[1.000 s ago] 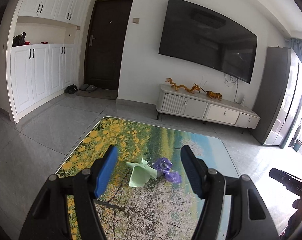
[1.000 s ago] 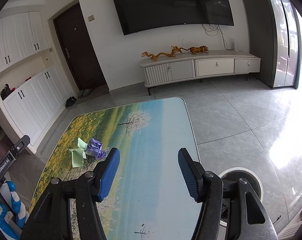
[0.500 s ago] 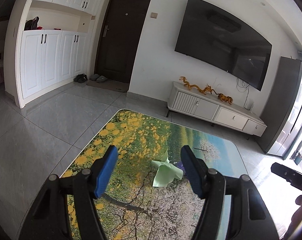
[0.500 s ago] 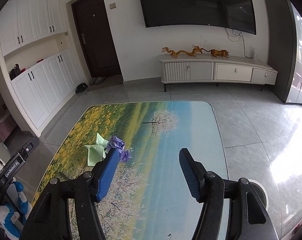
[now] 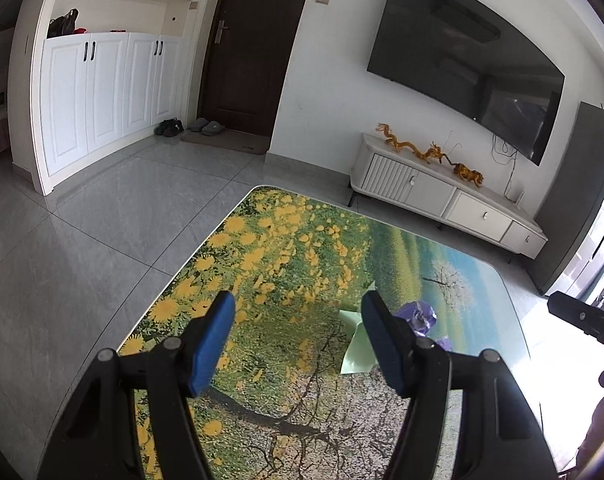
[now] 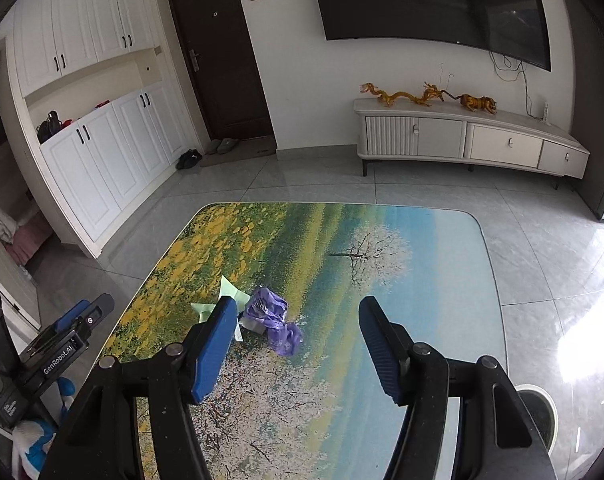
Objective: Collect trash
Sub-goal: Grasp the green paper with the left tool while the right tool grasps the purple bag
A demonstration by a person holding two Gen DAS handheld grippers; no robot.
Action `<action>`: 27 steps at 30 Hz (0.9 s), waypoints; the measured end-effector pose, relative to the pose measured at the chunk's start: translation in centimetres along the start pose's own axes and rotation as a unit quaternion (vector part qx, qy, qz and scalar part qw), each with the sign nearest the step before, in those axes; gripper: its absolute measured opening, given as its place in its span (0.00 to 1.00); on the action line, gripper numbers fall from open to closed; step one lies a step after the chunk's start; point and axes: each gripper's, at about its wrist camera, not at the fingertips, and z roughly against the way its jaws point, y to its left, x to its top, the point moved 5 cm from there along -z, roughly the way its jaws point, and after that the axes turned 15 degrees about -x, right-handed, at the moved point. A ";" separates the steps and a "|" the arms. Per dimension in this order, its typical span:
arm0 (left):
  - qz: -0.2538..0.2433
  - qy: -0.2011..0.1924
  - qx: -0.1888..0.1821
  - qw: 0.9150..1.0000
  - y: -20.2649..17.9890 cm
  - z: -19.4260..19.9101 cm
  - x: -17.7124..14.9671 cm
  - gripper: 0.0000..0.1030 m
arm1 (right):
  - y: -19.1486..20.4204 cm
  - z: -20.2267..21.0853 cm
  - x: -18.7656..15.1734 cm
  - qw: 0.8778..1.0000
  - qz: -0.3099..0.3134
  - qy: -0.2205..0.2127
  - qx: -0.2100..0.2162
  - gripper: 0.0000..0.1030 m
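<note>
On the table (image 6: pixel 441 280) with the printed landscape top (yellow flowers on one side, a white blossoming tree on the other) I've got two bits of trash lying right next to each other: a crumpled purple plastic bag (image 6: pixel 272 318) and a pale green piece of paper (image 6: pixel 230 294). In the right wrist view they're touching, green paper on the left and the purple bag on the right, both near the left half of the tabletop.

My right gripper (image 6: pixel 298 340) hangs above the table with its blue pads spread wide and nothing between them. The left pad overlaps the green paper in that view, and the purple bag sits just inside the gap toward that pad, but I can't see any contact.

My left gripper (image 5: pixel 300 338) is also wide apart and empty, pointed down at the flowery end of the table. From its camera the green paper (image 5: pixel 353 344) and the purple bag (image 5: pixel 417 318) are mostly tucked behind the right-hand pad, so they're off to that side rather than between the pads.

At the bottom right of the right wrist view there's a round bin (image 6: pixel 541 412) on the floor beside the table (only part of it shows). Background is a TV (image 6: pixel 429 4) over a white cabinet (image 6: pixel 461 140), and a dark door (image 6: pixel 218 56).
</note>
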 end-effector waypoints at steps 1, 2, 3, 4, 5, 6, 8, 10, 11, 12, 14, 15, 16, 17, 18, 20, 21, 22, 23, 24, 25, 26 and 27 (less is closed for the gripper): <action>0.002 0.005 0.001 1.000 0.3 -0.5 -0.1 0.62 | 0.2 -0.6 -0.1 1.000 0.001 0.005 0.003 0.59; 0.004 0.010 0.002 1.000 0.5 -1.0 -0.3 0.62 | 0.3 -1.3 -0.2 1.000 0.002 0.009 0.006 0.59; 0.006 0.014 0.003 1.000 0.7 -1.4 -0.3 0.62 | 0.5 -1.9 -0.3 1.000 0.003 0.014 0.009 0.59; 0.006 0.017 0.003 1.000 0.9 -1.8 -0.4 0.62 | 0.7 -2.4 -0.4 1.000 0.004 0.019 0.012 0.59; 0.007 0.020 0.002 1.000 1.0 -2.2 -0.6 0.62 | 0.8 -3.0 -0.5 1.000 0.006 0.023 0.015 0.59; 0.008 0.023 -0.002 1.000 1.0 -2.5 -0.6 0.62 | 0.9 -3.6 -0.5 0.999 0.008 0.027 0.018 0.59; 0.015 0.031 -0.023 0.999 0.9 -3.4 -0.7 0.62 | 1.1 -4.8 -0.6 0.999 0.011 0.034 0.023 0.59; 0.026 0.044 -0.049 0.997 0.6 -4.5 -0.6 0.62 | 1.4 -5.9 -0.6 0.999 0.016 0.042 0.026 0.59; 0.030 0.051 -0.061 0.996 0.4 -5.1 -0.7 0.62 | 1.5 -6.5 -0.7 0.998 0.017 0.045 0.029 0.59; 0.032 0.056 -0.069 0.996 0.1 -5.7 -0.6 0.62 | 1.5 -7.0 -0.8 0.998 0.017 0.049 0.032 0.59; 0.031 0.067 -0.079 0.994 -0.4 -7.1 -0.7 0.62 | 1.4 -7.9 -1.0 0.998 0.012 0.055 0.037 0.59; 0.031 0.075 -0.083 0.993 -0.6 -7.9 -0.8 0.62 | 1.3 -8.3 -1.1 0.998 0.010 0.058 0.038 0.59; 0.032 0.084 -0.085 0.992 -0.7 -8.7 -1.0 0.62 | 1.2 -8.7 -1.2 0.997 0.007 0.061 0.039 0.59; 0.033 0.092 -0.086 0.991 -0.9 -9.6 -1.2 0.62 | 1.0 -9.1 -1.3 0.997 0.003 0.064 0.041 0.59; 0.034 0.100 -0.086 0.991 -1.0 -10.3 -1.4 0.62 | 0.9 -9.4 -1.4 0.997 0.001 0.067 0.043 0.59; 0.041 0.113 -0.093 0.988 -1.1 -11.5 -1.9 0.62 | 0.8 -10.1 -1.6 0.996 0.000 0.072 0.044 0.59; 0.046 0.118 -0.098 0.987 -1.2 -12.1 -2.1 0.62 | 0.8 -10.4 -1.7 0.996 0.001 0.074 0.045 0.59; 0.048 0.123 -0.102 0.986 -1.3 -12.5 -2.3 0.62 | 0.8 -10.6 -1.7 0.996 0.001 0.076 0.047 0.59; 0.048 0.127 -0.103 0.985 -1.3 -12.9 -2.5 0.62 | 0.9 -10.8 -1.7 0.996 0.002 0.077 0.050 0.59; 0.047 0.130 -0.102 0.985 -1.2 -13.2 -2.7 0.62 | 1.0 -11.1 -1.8 0.996 0.003 0.078 0.052 0.59; 0.047 0.133 -0.102 0.985 -1.1 -13.5 -2.9 0.62 | 1.1 -11.3 -1.8 0.995 0.004 0.079 0.055 0.59; 0.050 0.137 -0.101 0.984 -1.0 -13.8 -3.0 0.62 | 1.3 -11.5 -1.7 0.995 0.006 0.080 0.058 0.59; 0.054 0.138 -0.101 0.984 -0.7 -14.0 -3.1 0.61 | 1.5 -11.7 -1.7 0.995 0.008 0.081 0.061 0.59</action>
